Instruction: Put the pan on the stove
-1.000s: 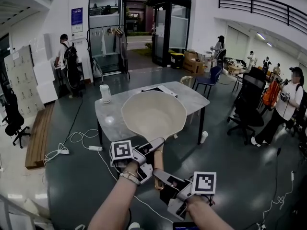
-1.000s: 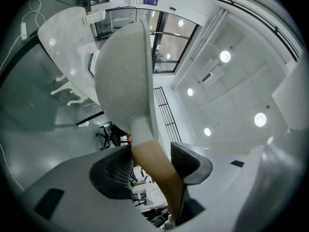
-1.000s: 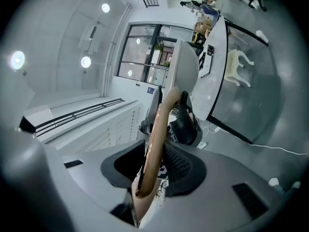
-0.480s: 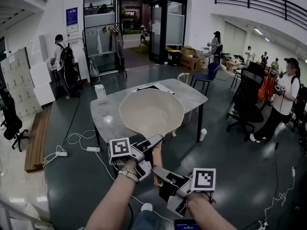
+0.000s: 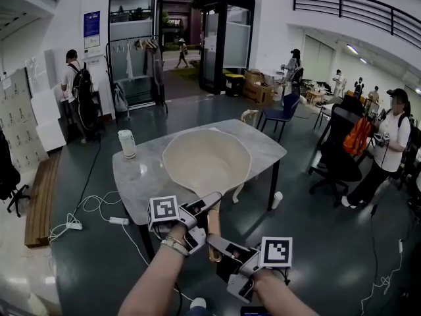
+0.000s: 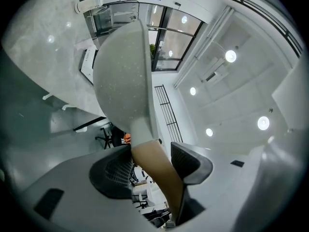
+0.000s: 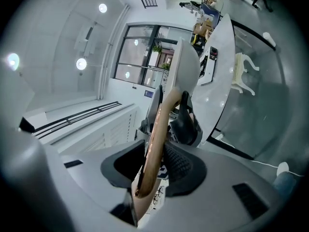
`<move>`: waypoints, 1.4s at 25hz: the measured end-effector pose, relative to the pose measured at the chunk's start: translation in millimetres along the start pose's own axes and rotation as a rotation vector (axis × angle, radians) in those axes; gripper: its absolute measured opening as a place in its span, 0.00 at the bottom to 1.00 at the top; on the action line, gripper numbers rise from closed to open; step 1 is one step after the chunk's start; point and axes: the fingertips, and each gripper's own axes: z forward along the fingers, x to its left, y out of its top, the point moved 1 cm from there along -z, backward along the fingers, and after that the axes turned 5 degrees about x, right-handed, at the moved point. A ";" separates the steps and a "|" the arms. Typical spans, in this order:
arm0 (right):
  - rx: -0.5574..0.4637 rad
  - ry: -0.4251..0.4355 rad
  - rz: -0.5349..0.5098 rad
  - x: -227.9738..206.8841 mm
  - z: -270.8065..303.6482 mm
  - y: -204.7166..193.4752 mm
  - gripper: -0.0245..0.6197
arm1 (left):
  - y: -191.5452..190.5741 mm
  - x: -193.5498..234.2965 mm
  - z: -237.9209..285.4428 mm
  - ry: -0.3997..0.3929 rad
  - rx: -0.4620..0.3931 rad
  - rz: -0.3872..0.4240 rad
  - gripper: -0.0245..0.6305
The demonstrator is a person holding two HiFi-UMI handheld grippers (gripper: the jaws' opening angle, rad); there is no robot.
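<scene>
Pinching the handle (image 5: 214, 221) together, left hand-held gripper (image 5: 212, 201) ahead of right hand-held gripper (image 5: 213, 241), you hold the pan (image 5: 207, 160) running toward 12 o'clock.

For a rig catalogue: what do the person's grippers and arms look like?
Left gripper and right gripper: pale grey, dark textured pads, each with a white cube bearing black square markers. No sleeves show; a bracelet circles the left wrist.

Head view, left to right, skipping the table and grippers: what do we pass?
Person with backpack → white container → pan → blue chair → black office chair → person in white shirt.
</scene>
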 end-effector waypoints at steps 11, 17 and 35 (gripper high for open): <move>-0.022 -0.005 0.006 -32.7 58.7 93.1 0.25 | 100.6 41.3 37.1 -0.010 0.003 -0.039 0.42; -0.021 0.005 0.013 -43.1 87.3 127.4 0.25 | 143.5 55.6 46.1 0.012 0.002 -0.028 0.42; 0.148 0.031 0.037 -124.6 113.8 277.7 0.25 | 252.8 138.0 141.8 0.059 -0.169 -0.079 0.42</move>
